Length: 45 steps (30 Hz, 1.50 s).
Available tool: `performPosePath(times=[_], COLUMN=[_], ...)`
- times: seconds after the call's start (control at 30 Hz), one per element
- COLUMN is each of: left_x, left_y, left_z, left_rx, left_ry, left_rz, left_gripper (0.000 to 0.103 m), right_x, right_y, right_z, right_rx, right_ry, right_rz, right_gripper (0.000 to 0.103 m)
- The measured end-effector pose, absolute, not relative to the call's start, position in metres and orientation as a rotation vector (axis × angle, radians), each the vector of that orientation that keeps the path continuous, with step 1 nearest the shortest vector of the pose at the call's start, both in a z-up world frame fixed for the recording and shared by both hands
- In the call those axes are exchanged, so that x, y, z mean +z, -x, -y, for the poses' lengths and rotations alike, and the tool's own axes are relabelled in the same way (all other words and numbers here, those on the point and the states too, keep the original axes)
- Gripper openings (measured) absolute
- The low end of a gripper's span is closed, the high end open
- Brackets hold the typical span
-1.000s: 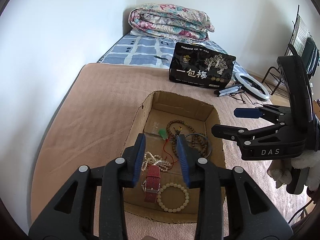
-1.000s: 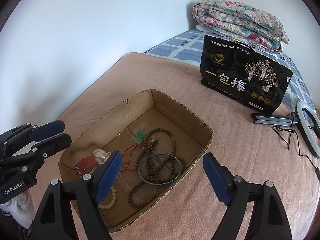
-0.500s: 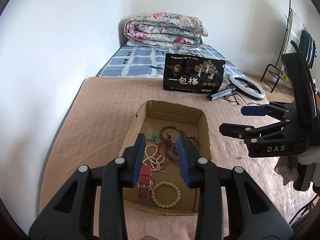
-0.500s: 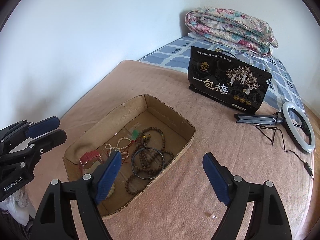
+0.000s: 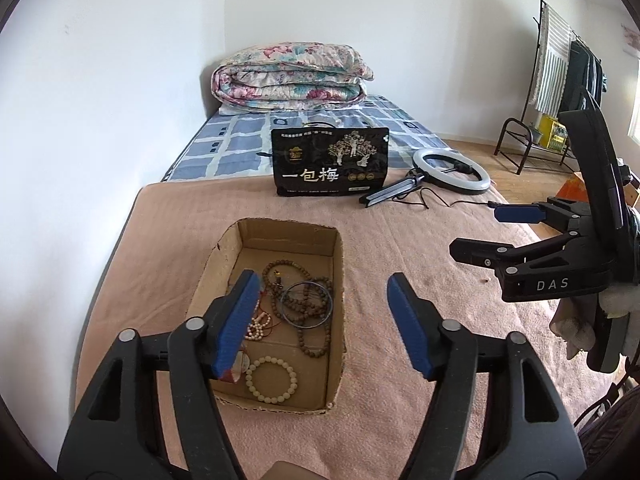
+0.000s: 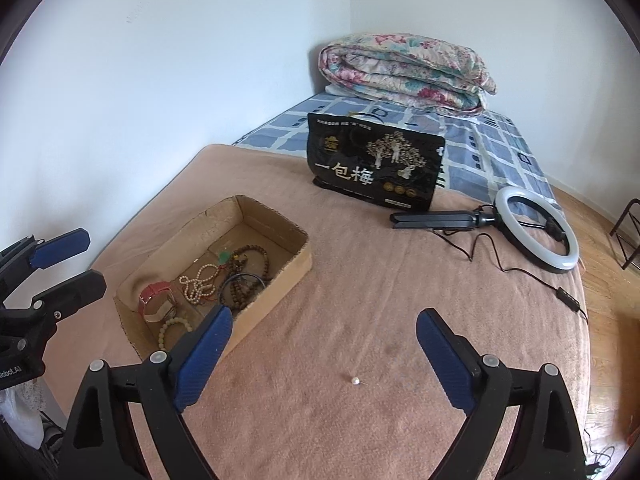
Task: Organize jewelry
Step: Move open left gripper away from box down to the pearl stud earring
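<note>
Both tongs hang empty above the bed. The left gripper (image 5: 320, 320) has just been spreading its jaws, and nothing sits between them; the right gripper (image 6: 320, 360) has also just been widening and holds nothing. Both are released, well clear of the jewelry.

The jewelry lies in the shallow cardboard box (image 6: 298, 250) on the pink blanket (image 6: 360, 300): a dark wooden bead necklace (image 5: 308, 304) tangled with a thin dark bangle (image 5: 306, 305), a pale pearl strand (image 6: 198, 280) with a red cord running through it, a cream bead bracelet (image 5: 272, 378) near the front wall, and a red-strapped watch (image 6: 154, 300). One item is outside — a small white pearl stud (image 6: 354, 380) lies loose on the blanket, between the right gripper's jaws in its own view and well apart from the box.

The stud looks like the main risk. It is tiny, pale against plush fabric, and wide flat pads could press it into the pile or flick it away rather than pinch it; it could also simply be overlooked. Inside the box, the necklace, bangle and cord overlap, so lifting one piece would likely drag the others. The box is light and open-topped — a snagged strand could tip or slide it on the soft bedding.
</note>
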State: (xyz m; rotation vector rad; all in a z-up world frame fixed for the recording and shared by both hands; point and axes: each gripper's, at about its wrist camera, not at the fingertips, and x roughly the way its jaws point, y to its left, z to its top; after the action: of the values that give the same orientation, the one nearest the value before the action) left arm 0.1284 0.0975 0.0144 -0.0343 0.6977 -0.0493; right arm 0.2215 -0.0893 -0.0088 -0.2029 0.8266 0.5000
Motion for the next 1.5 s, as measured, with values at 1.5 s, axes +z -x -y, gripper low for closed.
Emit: performPosePath(times=[1.5], left_x=[-0.109], left_y=[-0.176], left_z=[0.031], left_rx=[-0.198], left_ry=[-0.002], left_rz=[-0.991], left_gripper=[0.046], right_x=[-0.089], right_y=[-0.227], right_z=[0.299], right_rx=[0.249], right_ry=[0.154], right_rz=[-0.863], right_gripper=[0.084])
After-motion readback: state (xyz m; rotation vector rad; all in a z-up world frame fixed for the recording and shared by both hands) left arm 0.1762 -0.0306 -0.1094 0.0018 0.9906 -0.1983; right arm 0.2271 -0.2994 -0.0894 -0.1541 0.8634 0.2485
